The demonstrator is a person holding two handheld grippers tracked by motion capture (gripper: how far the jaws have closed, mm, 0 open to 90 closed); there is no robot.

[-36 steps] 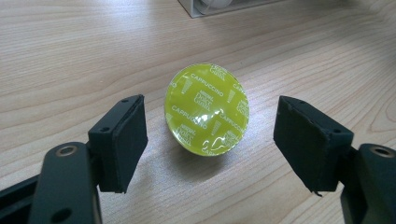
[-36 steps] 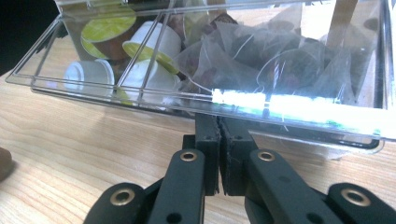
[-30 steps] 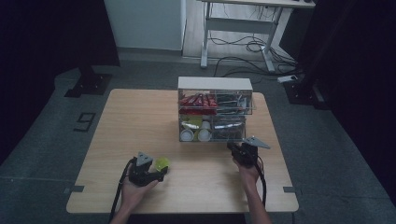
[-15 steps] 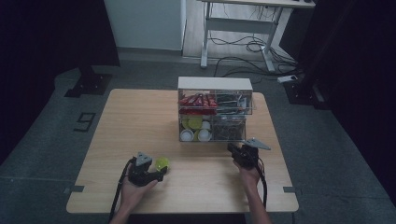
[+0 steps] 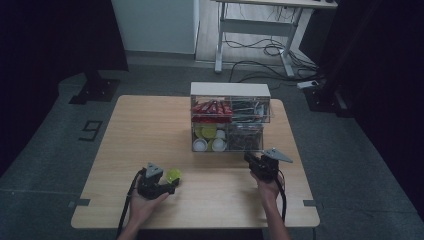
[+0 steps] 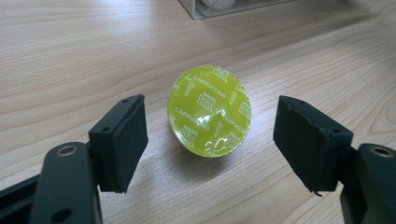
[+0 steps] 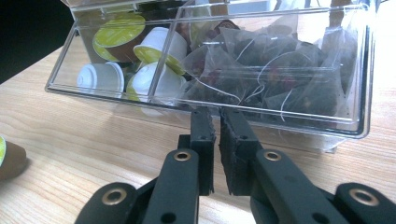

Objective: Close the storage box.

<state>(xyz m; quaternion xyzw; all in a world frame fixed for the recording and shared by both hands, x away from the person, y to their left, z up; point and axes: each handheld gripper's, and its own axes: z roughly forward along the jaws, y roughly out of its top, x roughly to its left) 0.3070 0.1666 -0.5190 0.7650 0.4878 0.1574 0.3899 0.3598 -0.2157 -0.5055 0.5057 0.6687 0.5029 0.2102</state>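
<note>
My left tongs (image 6: 210, 140) lie low on the pale wood-grain tabletop (image 5: 150, 130), their two black foam-faced pads spread wide. Between them, touching neither pad, rests the coffee capsule (image 6: 210, 111): a round, glossy lime-green foil lid printed with white "CAPPUCCINO" lettering, tipped on its side so the lid faces me. In the high view the capsule (image 5: 174, 174) sits near the front edge, just beside the left tongs (image 5: 170, 186).

My right tongs (image 7: 217, 123) stand narrow, with a slim gap between the flat black pads and nothing held; the jaws have just been opening slightly. Their tips lie against the lower front lip of the clear plastic drawer (image 7: 280, 123), a hard, transparent, straight-walled tray split by a divider. Its left compartment holds white and lime-topped capsules (image 7: 140, 60); its right compartment holds translucent pyramid tea bags (image 7: 275, 65) with dark leaves and white strings.

In the high view the right tongs (image 5: 250, 159) meet the white-topped organiser (image 5: 230, 90) at mid-table, whose upper tier holds red sachets (image 5: 211, 109).
</note>
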